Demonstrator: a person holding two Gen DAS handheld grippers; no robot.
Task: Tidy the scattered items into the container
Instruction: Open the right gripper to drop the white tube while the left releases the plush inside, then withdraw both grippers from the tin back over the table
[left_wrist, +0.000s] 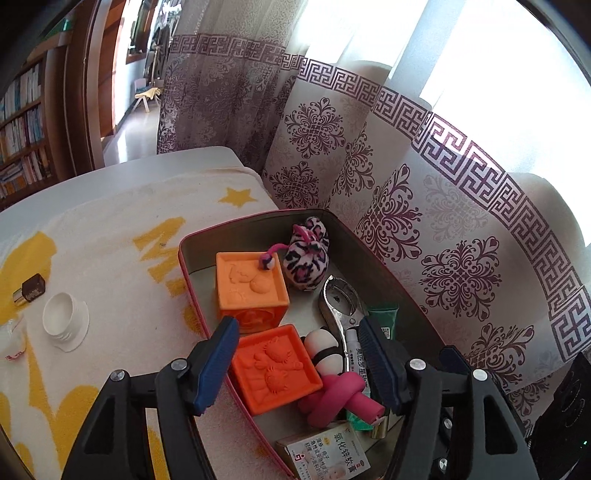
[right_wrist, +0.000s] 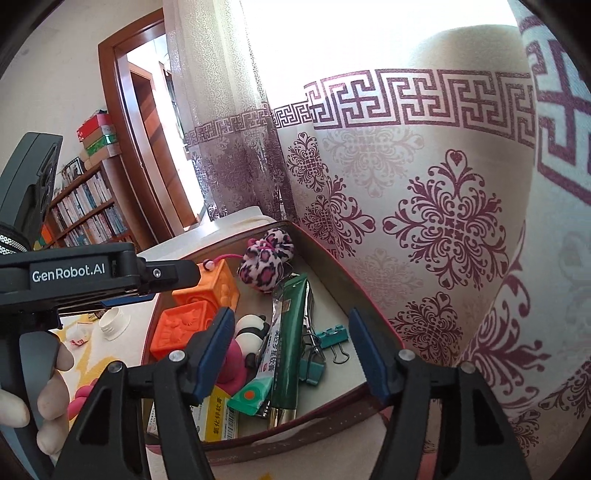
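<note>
The container is a pink-rimmed metal tin (left_wrist: 186, 258) on a white and yellow towel (left_wrist: 110, 236). Inside lie two orange embossed cubes (left_wrist: 251, 284) (left_wrist: 275, 365), a leopard-print plush (left_wrist: 306, 258), a panda toy (left_wrist: 325, 350), a pink knotted toy (left_wrist: 340, 398), a metal tool (left_wrist: 338, 299) and an ointment box (left_wrist: 328, 454). My left gripper (left_wrist: 299, 363) hangs open above the nearer cube, pads touching nothing. In the right wrist view my right gripper (right_wrist: 290, 339) is open over the tin (right_wrist: 332, 273), above a green tube (right_wrist: 291, 332) and teal binder clips (right_wrist: 334, 334).
Left of the tin, a white cap (left_wrist: 64, 321), a small dark case (left_wrist: 31, 290) and a clear wrapper (left_wrist: 11, 339) lie on the towel. A patterned curtain (left_wrist: 424, 206) hangs close behind the tin. The hand (right_wrist: 51, 398) on the left gripper's body (right_wrist: 74, 273) shows at the left.
</note>
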